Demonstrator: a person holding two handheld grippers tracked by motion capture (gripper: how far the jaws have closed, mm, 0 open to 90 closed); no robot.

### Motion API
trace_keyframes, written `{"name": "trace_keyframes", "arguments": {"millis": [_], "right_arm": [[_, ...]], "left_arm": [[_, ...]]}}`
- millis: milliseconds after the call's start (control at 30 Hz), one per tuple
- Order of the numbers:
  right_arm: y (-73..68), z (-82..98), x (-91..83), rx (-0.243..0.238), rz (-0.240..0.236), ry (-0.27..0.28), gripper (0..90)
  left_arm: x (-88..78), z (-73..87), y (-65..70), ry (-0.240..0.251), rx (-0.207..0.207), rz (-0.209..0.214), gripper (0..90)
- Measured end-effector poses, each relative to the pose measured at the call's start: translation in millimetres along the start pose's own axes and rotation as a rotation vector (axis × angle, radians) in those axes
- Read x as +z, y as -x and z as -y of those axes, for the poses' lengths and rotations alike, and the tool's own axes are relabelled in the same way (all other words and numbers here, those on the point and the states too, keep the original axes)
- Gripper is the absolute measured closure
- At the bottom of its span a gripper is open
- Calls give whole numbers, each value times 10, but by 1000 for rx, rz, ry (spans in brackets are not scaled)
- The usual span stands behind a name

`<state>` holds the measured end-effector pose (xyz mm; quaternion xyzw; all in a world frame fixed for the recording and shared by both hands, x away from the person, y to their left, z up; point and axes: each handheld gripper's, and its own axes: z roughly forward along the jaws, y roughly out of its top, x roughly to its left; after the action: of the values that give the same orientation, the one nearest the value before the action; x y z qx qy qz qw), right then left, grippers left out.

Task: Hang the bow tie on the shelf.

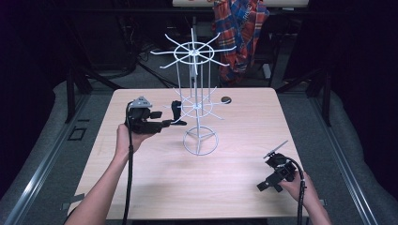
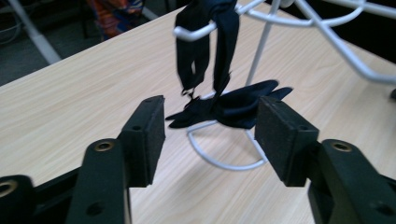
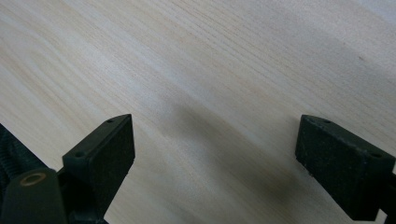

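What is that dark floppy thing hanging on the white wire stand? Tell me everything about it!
The dark cloth strip looks like soft navy or black fabric. It is draped over one arm of the lower ring of the white wire stand, so two lengths hang down. Its lower end lies bunched on the wooden table, partly across the stand's round base. The left gripper points at it with its jaws open on either side, apparently not touching it. What kind of item it is cannot be told.

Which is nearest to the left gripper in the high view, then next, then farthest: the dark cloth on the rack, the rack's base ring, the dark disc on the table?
From the left gripper:
1. Dark cloth, right at its jaw tips.
2. Base ring, to its right, nearer the person.
3. Dark disc, beyond the rack, far right.
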<state>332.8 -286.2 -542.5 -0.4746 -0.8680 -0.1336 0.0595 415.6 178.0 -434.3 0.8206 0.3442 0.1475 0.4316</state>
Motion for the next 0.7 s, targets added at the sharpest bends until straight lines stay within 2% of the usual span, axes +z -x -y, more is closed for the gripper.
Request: {"name": "trace_keyframes", "arguments": {"millis": [67, 233, 400, 500, 667, 700], "right_arm": [[-2, 1, 2, 9, -8, 12, 115], [3, -13, -12, -6, -7, 5, 115], [-23, -21, -6, -7, -13, 13, 114], [-23, -24, -17, -15, -12, 7, 113], [-37, -18, -17, -3, -15, 26, 112], [-26, -23, -18, -19, -20, 19, 112]], "left_arm": [[-20, 30, -8, -12, -3, -6, 383], [-83, 109, -9, -32, -14, -16, 295], [-114, 144, 46, -79, 10, -45, 212], [-121, 154, 58, -106, 22, -77, 178], [-163, 241, 33, -126, -2, -92, 150], [-170, 263, 34, -137, -5, -94, 148]]}}
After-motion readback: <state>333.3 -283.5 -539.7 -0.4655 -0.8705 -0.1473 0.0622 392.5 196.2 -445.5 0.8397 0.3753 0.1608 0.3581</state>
